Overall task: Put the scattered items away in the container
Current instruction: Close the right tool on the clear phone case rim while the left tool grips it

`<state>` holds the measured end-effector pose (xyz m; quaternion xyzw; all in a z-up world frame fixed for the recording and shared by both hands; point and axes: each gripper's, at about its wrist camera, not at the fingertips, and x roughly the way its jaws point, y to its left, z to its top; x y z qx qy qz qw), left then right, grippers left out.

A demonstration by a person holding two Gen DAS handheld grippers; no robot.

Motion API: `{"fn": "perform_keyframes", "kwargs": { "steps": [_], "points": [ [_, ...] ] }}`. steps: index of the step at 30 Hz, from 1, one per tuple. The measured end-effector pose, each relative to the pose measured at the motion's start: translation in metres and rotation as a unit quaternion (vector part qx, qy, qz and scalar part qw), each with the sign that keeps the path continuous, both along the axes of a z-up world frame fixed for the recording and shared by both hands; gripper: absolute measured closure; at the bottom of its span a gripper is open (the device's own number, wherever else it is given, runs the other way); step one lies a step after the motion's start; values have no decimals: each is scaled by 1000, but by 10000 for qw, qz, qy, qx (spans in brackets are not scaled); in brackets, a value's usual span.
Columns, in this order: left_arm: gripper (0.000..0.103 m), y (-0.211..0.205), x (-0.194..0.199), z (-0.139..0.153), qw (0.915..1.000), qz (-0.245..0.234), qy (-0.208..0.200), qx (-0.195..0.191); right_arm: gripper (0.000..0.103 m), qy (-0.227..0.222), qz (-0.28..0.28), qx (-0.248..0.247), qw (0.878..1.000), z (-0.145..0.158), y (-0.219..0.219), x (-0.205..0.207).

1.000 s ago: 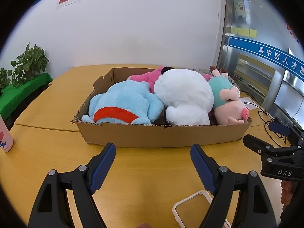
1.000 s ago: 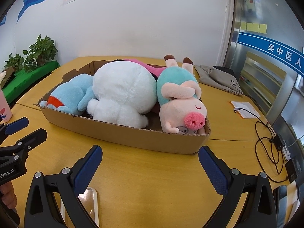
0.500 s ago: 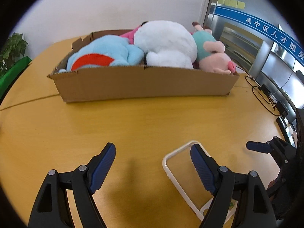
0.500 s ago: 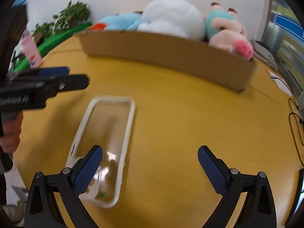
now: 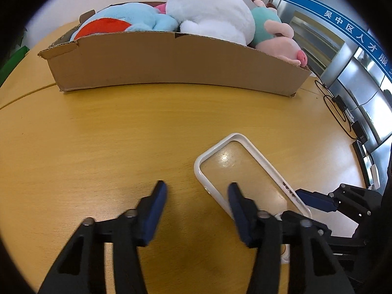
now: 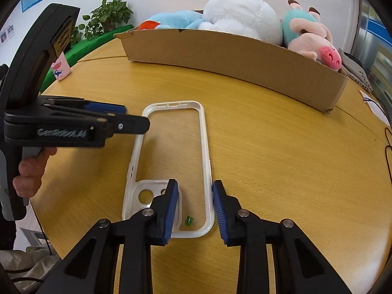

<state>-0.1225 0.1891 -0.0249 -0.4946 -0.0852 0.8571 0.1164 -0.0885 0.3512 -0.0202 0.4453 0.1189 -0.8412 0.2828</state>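
A clear phone case with a white rim (image 6: pixel 171 164) lies flat on the wooden table; it also shows in the left wrist view (image 5: pixel 247 171). My right gripper (image 6: pixel 194 196) is low over its near end, jaws partly open and straddling the case's right rim without clamping it. My left gripper (image 5: pixel 197 199) is open, its right finger over the case's left rim; it appears from the side in the right wrist view (image 6: pixel 117 120). The cardboard box (image 5: pixel 171 66) behind holds a blue plush (image 5: pixel 117 22), a white plush (image 5: pixel 210 17) and a pig plush (image 5: pixel 276 39).
A pink cup (image 6: pixel 60 69) and a potted plant (image 6: pixel 107 17) stand at the left. Black cables (image 5: pixel 338 112) run along the table's right side. A grey cloth (image 6: pixel 355 71) lies beyond the box.
Both grippers have dropped toward the table and closed in on the phone case. Both have narrowed their jaws, the right one to either side of the case's rim.
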Motion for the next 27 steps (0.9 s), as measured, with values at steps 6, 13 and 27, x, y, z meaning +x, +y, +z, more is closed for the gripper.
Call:
{"fn": "perform_keyframes", "kwargs": {
  "steps": [6,13,27],
  "points": [
    [95,3,-1,3,10000,26,11,-34,96,-44,1,-148,9999,3,2,2],
    [103,6,-2,22,9995,-114,278,-3,97,101,67,-204,9997,13,1,3],
    [56,-11,-11,17,9984,109,-121,533,97,223,-276,-222,9991,21,4,-12]
  ]
}}
